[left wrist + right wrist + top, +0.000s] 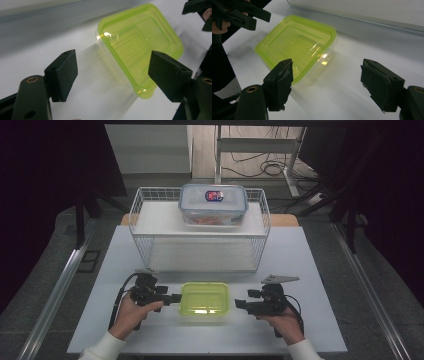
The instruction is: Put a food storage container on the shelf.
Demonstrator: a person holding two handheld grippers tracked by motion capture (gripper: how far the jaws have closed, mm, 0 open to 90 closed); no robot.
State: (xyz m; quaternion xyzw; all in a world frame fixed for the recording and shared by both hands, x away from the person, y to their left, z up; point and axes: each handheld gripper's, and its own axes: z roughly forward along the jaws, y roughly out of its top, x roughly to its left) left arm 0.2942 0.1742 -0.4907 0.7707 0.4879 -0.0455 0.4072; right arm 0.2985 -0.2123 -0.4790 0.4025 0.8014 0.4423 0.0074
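Observation:
A clear plastic container with a lime-green lid (204, 299) (140, 47) (297, 47) sits near the front middle of the white table (310, 270). My left gripper (175, 298) (113, 67) is just left of it, open, with nothing between its jaws; the container lies ahead of them, towards the right jaw. My right gripper (240, 304) (328, 72) is just right of the container, open and holding nothing, with the container ahead near its left jaw. Each gripper view also catches the other gripper (197, 10) (239, 15) beyond the container.
A white wire rack (137, 220) stands at the back of the table, and a clear box with a blue-rimmed lid (213, 204) rests on top of it. Bare table surface lies between the rack and the green-lidded container.

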